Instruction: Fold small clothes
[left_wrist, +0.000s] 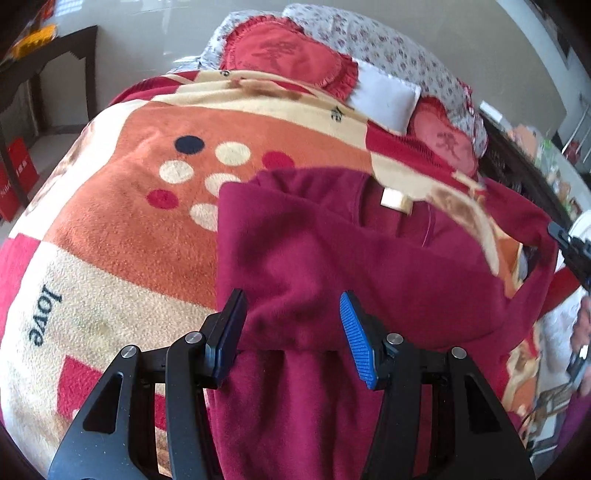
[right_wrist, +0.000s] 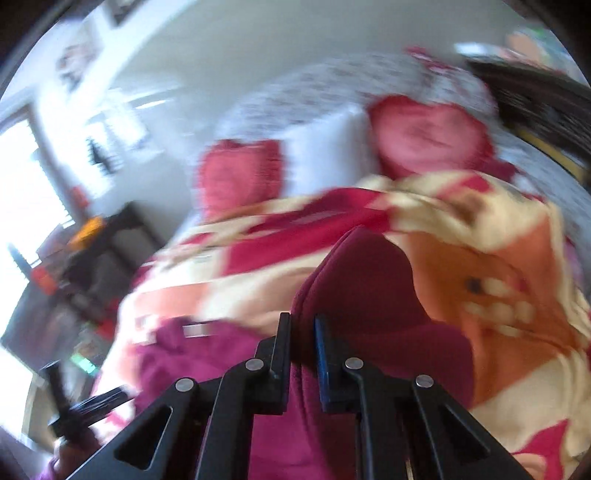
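Note:
A maroon fleece top (left_wrist: 325, 254) lies on the patterned blanket (left_wrist: 122, 229), neck label (left_wrist: 395, 199) up, its left side folded over. My left gripper (left_wrist: 293, 314) is open, its jaws standing wide apart over the folded edge, with cloth below and between them. In the blurred right wrist view my right gripper (right_wrist: 302, 328) is shut on a raised fold of the maroon top (right_wrist: 365, 280) and holds it above the blanket (right_wrist: 517, 258). The right gripper also shows at the right edge of the left wrist view (left_wrist: 572, 247).
Two red ruffled cushions (left_wrist: 284, 55) and a white pillow (left_wrist: 384, 92) lie at the head of the bed. A dark wooden table (left_wrist: 44, 70) stands far left. A dark shelf with clutter (left_wrist: 532, 181) stands at the right.

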